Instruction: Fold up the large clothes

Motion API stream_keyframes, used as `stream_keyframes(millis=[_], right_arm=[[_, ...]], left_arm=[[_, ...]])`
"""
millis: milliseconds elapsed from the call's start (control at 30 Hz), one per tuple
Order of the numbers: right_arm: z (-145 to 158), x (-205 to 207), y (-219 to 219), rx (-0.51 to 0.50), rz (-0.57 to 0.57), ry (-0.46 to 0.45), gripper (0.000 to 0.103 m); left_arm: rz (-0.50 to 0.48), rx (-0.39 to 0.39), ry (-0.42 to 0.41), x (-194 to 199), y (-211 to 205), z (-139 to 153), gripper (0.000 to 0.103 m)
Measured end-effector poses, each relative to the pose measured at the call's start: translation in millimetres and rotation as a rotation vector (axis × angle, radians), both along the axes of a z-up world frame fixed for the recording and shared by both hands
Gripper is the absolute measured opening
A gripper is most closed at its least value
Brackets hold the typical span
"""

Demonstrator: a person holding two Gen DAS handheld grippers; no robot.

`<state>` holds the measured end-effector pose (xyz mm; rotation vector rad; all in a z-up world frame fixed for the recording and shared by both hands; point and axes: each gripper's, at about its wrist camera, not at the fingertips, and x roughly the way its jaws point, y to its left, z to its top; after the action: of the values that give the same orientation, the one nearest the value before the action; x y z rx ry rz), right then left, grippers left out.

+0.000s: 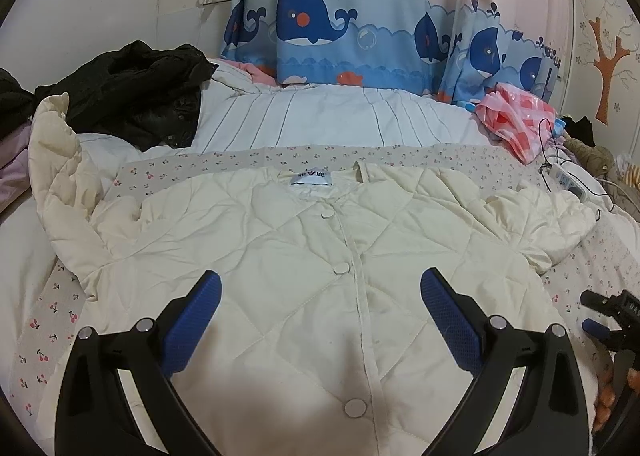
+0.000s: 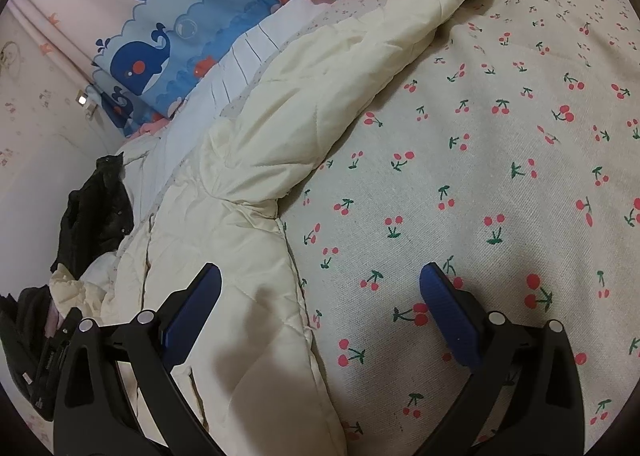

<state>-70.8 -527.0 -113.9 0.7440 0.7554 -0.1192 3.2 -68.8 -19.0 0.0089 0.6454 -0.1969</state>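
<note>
The left gripper (image 1: pixel 320 296) hangs with its two blue-padded fingers (image 1: pixel 200 320) spread wide and empty above the front of a cream quilted jacket (image 1: pixel 304 256), which lies flat and face-up on a cherry-print bedsheet (image 1: pixel 48 320). Only this view shows the jacket's snap placket: three round snaps (image 1: pixel 341 268) run from twelve toward six o'clock, with a white neck label (image 1: pixel 311 178) at twelve. One sleeve is bunched at nine o'clock, the other at three. At four o'clock the other tool's black tip is visible.

The right gripper (image 2: pixel 320 296) is likewise wide and empty, straddling the jacket's side edge: its left pad over the cream fabric, its right pad over bare sheet. This view alone shows the right sleeve (image 2: pixel 320 88) stretched out toward one o'clock.

Beyond, both views show one black garment (image 1: pixel 132 96), one pink checked plastic bag (image 1: pixel 516 120), a white corded device (image 1: pixel 568 178) and a whale-print curtain (image 1: pixel 320 24).
</note>
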Motion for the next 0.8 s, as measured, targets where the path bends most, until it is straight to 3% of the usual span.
stream_keyframes(millis=[233,333,567,700,800], right_arm=[[41.3,-10.9,-54.9,-0.028,-0.161,-0.196,0.096],[44.4,18.5,-93.0,0.0,-0.157,-0.165,0.096],[33.1,75.6,-195.5,0.151,-0.303,-0.119,0.096],[12.5,106.2,-225.8,0.238,-0.358,-0.099,0.096],[7.5,118.2,-238.0,0.249,-0.424,-0.134,0.095]], left_arm=[[0.016,-0.019,0.027,5.4,8.3,-3.4,0.096],[0.023,-0.022,0.031,7.3,10.5,-4.5,0.096],[0.04,-0.025,0.04,11.0,14.4,-8.4,0.096],[0.043,-0.015,0.045,12.3,14.7,-11.7,0.096],[0.043,-0.01,0.046,13.7,15.2,-12.7,0.096]])
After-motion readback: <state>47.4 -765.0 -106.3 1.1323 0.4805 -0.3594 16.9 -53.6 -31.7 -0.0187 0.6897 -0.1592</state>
